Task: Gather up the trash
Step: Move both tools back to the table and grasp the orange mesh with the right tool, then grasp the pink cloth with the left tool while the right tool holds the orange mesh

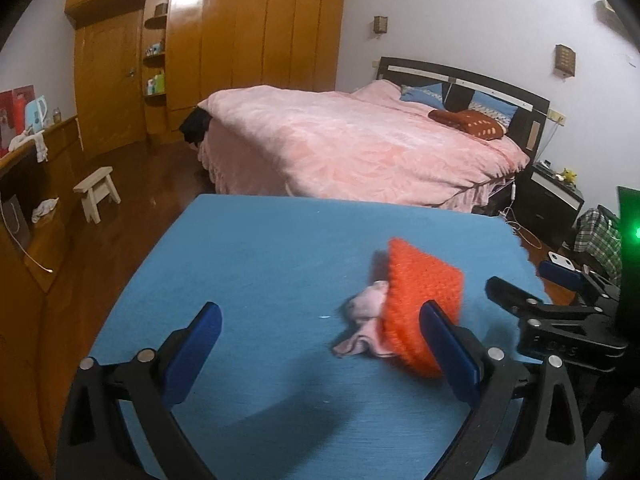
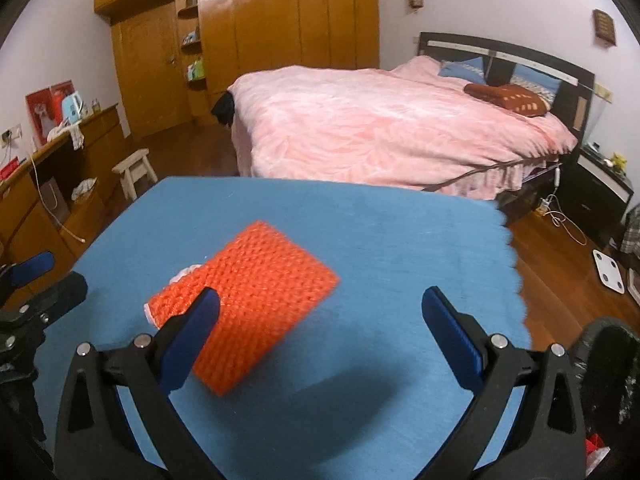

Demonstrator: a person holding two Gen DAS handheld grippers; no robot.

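An orange knitted pouch (image 1: 420, 300) lies on its side on the blue table cloth (image 1: 260, 260), mouth toward the left. A crumpled pink tissue (image 1: 366, 326) spills out of its mouth. My left gripper (image 1: 324, 340) is open and empty, just in front of the tissue, with its right finger beside the pouch. In the right wrist view the pouch (image 2: 256, 292) lies left of centre and a bit of tissue (image 2: 182, 274) shows behind it. My right gripper (image 2: 320, 328) is open and empty, its left finger over the pouch's near corner.
A black trash bag (image 2: 608, 392) sits at the right edge of the right wrist view. Beyond the table are a bed with a pink cover (image 1: 352, 140), a white stool (image 1: 98, 192), a wooden wardrobe (image 1: 240, 48) and a low cabinet (image 1: 28, 200) on the left.
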